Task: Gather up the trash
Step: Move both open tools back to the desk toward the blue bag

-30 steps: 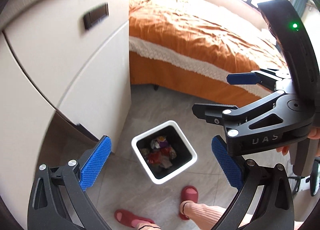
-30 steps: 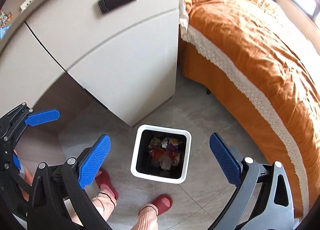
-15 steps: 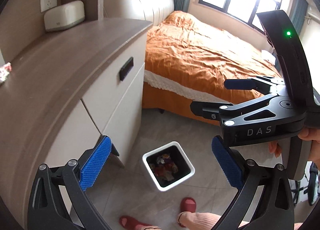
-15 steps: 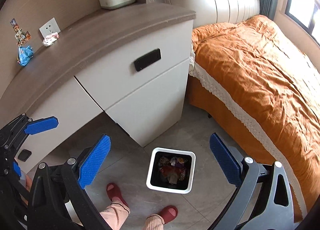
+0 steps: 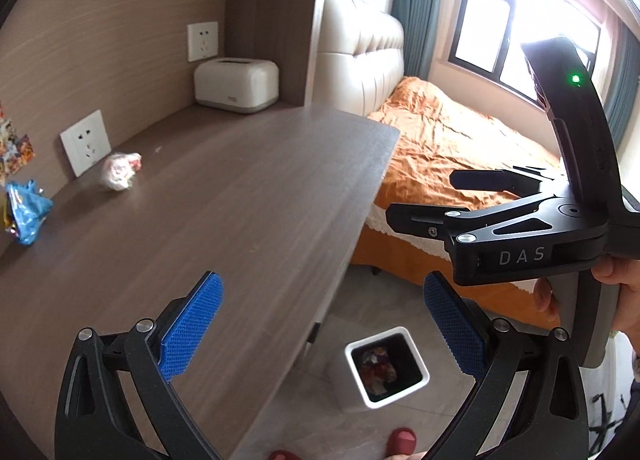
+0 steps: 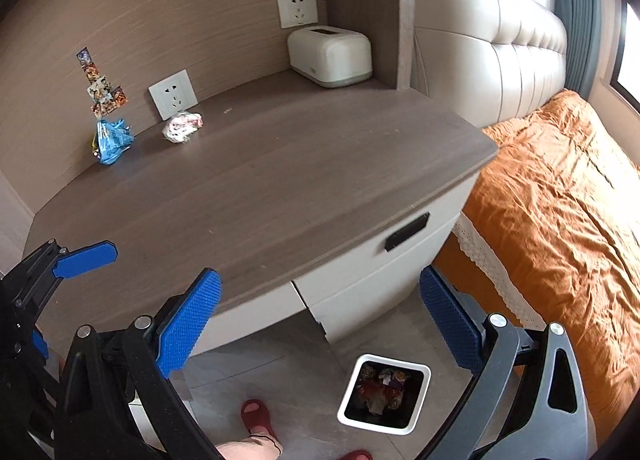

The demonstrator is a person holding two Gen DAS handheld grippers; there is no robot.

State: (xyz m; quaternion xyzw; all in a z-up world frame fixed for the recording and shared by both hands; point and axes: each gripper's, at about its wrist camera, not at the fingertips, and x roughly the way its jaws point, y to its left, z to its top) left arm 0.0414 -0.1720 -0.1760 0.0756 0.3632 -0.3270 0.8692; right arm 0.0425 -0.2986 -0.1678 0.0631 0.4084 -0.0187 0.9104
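Note:
A crumpled white wrapper [image 5: 119, 171] [image 6: 182, 126] and a blue wrapper [image 5: 25, 212] [image 6: 111, 139] lie at the back of the brown desk top [image 5: 248, 211] [image 6: 304, 171], near the wall. A white square bin [image 5: 416, 384] [image 6: 420, 404] with several wrappers inside stands on the floor below the desk edge. My left gripper [image 5: 324, 328] is open and empty, above the desk's front edge. My right gripper [image 6: 320, 320] is open and empty, above the drawer front; it also shows in the left wrist view [image 5: 424, 199].
A white tissue box [image 5: 236, 84] [image 6: 330, 55] sits at the desk's back right. Two wall sockets [image 6: 173, 94] and stickers [image 6: 102, 85] are on the wall. A bed with an orange cover [image 6: 560, 195] stands right. My feet in red slippers [image 6: 256, 416] are by the bin.
Both grippers have risen and tilted up from the bin on the floor to the desk top. The wrappers on the desk have come into view. Both stay open.

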